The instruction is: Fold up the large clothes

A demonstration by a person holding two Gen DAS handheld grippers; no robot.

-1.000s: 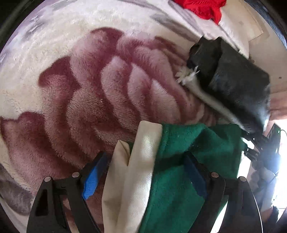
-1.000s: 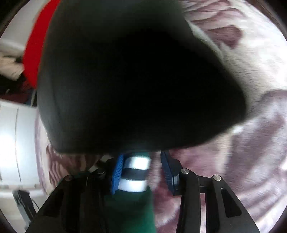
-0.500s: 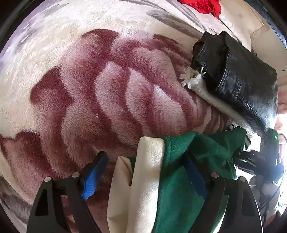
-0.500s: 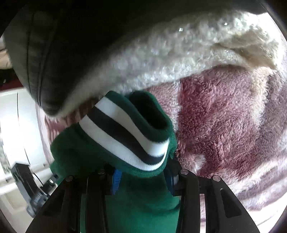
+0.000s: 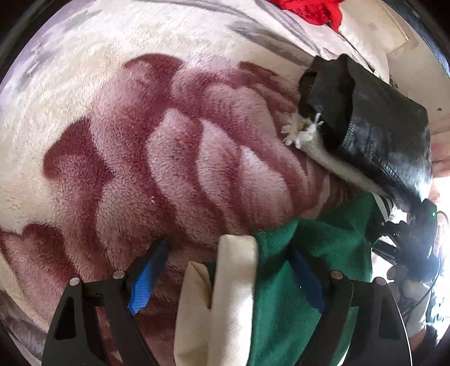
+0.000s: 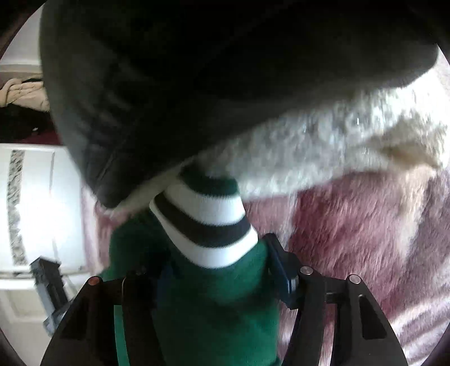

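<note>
A green jacket (image 5: 284,298) with cream sleeves (image 5: 225,292) lies between the fingers of my left gripper (image 5: 225,278), whose jaws stand wide apart around the bunched cloth. In the right wrist view my right gripper (image 6: 222,270) is closed on the jacket's green fabric (image 6: 213,315) just behind its striped white and dark cuff (image 6: 205,225). The cuff touches the lower edge of a folded black leather jacket with white fleece lining (image 6: 197,93). That black jacket also shows in the left wrist view (image 5: 374,132), at the right.
Everything lies on a fluffy cream and maroon blanket (image 5: 168,157). A red garment (image 5: 309,11) lies at the far top. White furniture (image 6: 33,208) and a dark stand (image 6: 50,292) are to the left, off the bed.
My right gripper has carried the striped cuff up against the black jacket's lower edge. My left gripper has pulled back a little with the green jacket.
</note>
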